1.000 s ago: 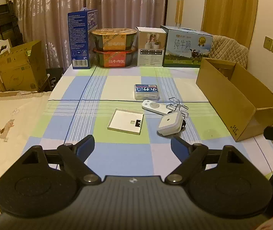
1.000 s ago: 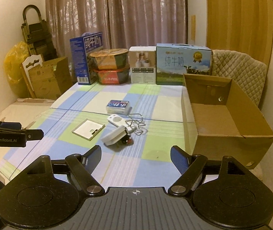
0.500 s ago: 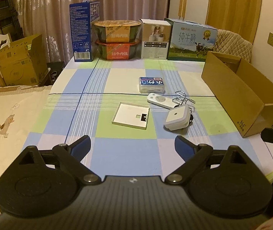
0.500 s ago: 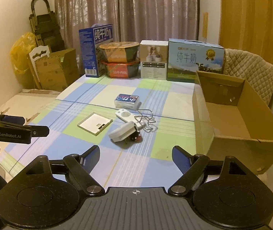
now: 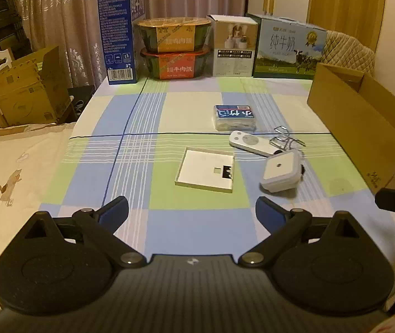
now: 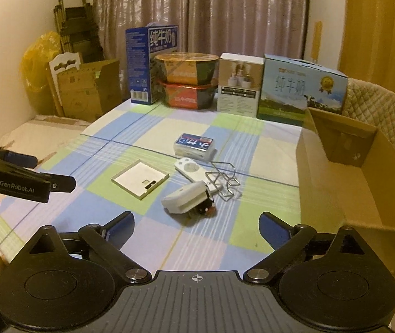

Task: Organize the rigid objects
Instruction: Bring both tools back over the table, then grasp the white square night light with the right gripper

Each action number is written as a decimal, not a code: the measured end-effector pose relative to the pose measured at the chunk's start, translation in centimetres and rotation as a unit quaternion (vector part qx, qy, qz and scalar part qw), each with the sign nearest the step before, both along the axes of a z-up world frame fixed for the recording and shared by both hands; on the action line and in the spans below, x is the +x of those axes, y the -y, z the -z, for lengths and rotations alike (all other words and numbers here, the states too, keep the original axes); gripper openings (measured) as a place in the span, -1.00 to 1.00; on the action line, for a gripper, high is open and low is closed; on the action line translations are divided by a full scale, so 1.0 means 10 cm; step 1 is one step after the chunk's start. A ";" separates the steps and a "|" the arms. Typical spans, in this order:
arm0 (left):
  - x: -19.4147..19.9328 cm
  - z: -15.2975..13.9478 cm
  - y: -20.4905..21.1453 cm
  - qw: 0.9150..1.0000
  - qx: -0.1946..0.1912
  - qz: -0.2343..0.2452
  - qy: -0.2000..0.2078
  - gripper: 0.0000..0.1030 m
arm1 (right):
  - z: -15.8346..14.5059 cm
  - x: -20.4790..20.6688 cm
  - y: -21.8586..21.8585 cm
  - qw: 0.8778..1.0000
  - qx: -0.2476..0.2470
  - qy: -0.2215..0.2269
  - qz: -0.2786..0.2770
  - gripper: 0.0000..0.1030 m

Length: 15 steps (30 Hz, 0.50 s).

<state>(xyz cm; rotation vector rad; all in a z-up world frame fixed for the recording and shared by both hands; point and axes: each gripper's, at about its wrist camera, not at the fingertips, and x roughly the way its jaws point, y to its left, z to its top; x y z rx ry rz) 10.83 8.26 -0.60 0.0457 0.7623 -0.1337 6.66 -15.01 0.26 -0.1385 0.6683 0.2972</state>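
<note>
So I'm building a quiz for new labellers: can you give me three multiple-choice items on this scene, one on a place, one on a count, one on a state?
1. The cardboard box sits on the table's: A right side, B left side, C middle.
2. Stacked food bowls at the back: A one, B two, C four.
3. The right tongs are: A shut on the remote, B shut and empty, C open.

Answers: A, it lines the right edge; B, one rests on the other; C, the fingers stand wide apart with nothing between them.
</note>
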 end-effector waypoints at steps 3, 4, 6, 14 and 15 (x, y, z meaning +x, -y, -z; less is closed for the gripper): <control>0.16 0.09 -0.01 1.000 0.003 0.002 0.000 0.89 | 0.10 0.16 -0.06 1.000 -0.009 -0.003 -0.007 0.84; 0.22 0.12 -0.02 1.000 0.003 0.004 -0.002 0.90 | 0.13 0.21 -0.07 1.000 -0.011 -0.005 -0.009 0.84; 0.34 0.20 -0.01 1.000 0.005 0.008 -0.005 0.91 | 0.23 0.31 -0.12 1.000 -0.021 -0.005 -0.016 0.84; 0.74 0.49 -0.01 1.000 0.005 0.018 -0.018 0.92 | 0.61 0.72 -0.24 0.998 -0.046 -0.013 -0.033 0.84; 0.77 0.51 -0.01 1.000 0.005 0.020 -0.018 0.92 | 0.64 0.75 -0.26 0.998 -0.047 -0.013 -0.035 0.84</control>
